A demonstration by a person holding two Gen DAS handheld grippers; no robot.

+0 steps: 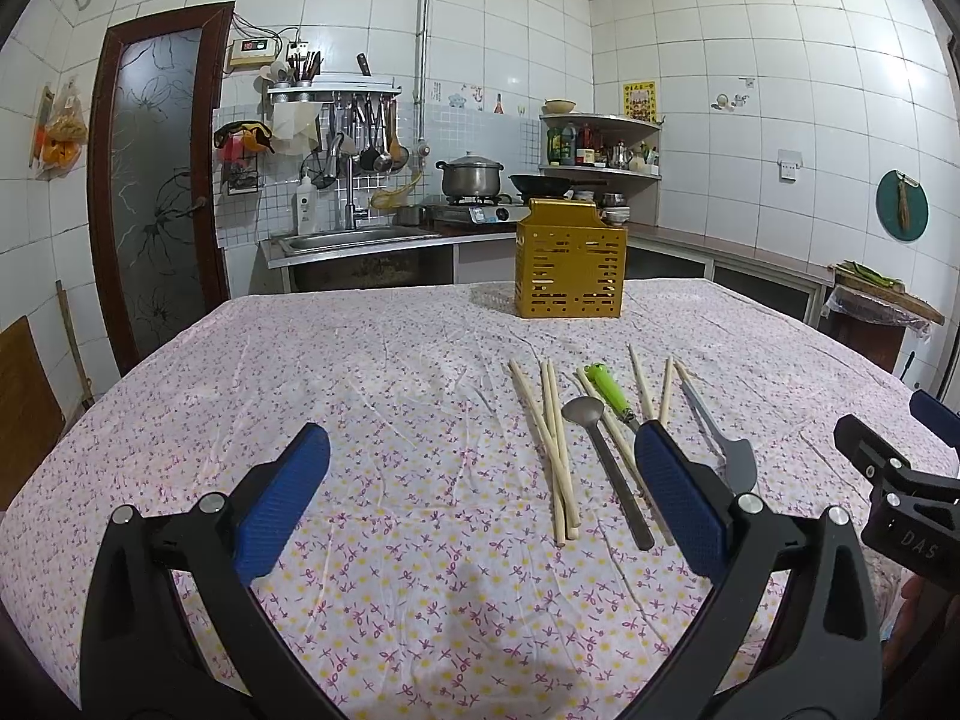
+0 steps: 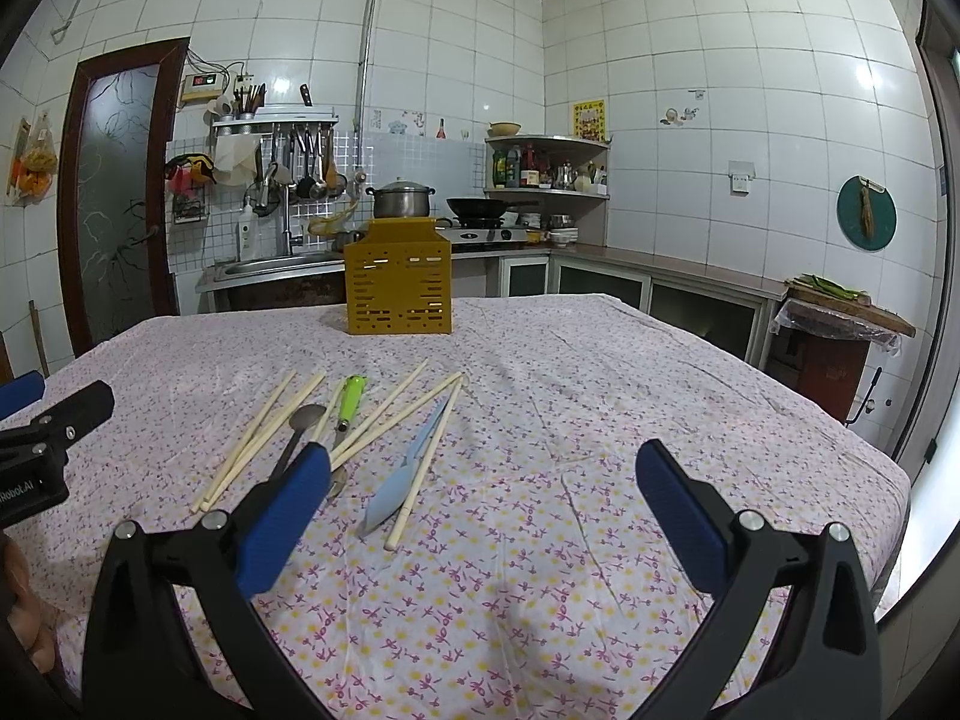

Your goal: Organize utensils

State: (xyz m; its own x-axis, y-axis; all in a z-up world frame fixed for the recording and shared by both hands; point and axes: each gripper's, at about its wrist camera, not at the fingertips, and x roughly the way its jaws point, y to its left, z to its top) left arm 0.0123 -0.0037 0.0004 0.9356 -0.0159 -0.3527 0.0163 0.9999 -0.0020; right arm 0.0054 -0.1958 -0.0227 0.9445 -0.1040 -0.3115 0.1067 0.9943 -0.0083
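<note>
Left wrist view: left gripper point(image 1: 480, 450) spread wide, empty, above floral-clothed worktop point(image 1: 360, 360); pale wooden chopsticks point(image 1: 555, 450), grey metal spoon point(image 1: 606, 456), green-handled peeler point(image 1: 606, 387) lying loose; perforated yellow metal utensil holder point(image 1: 569, 264) upright behind.

Right wrist view: right gripper point(image 2: 483, 468) spread wide, empty; light-blue plastic spoon point(image 2: 396, 483) beside chopsticks.

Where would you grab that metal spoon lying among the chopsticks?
Probably mid-handle on the metal spoon, from above, fingers straddling the thin straight stem. The bowl is wider and flatter, and the chopsticks lie close on its left, so the stem's near end looks clearest.

clothed table point(image 1: 360, 360), utensils point(image 1: 606, 432), holder point(image 1: 570, 267)
</note>
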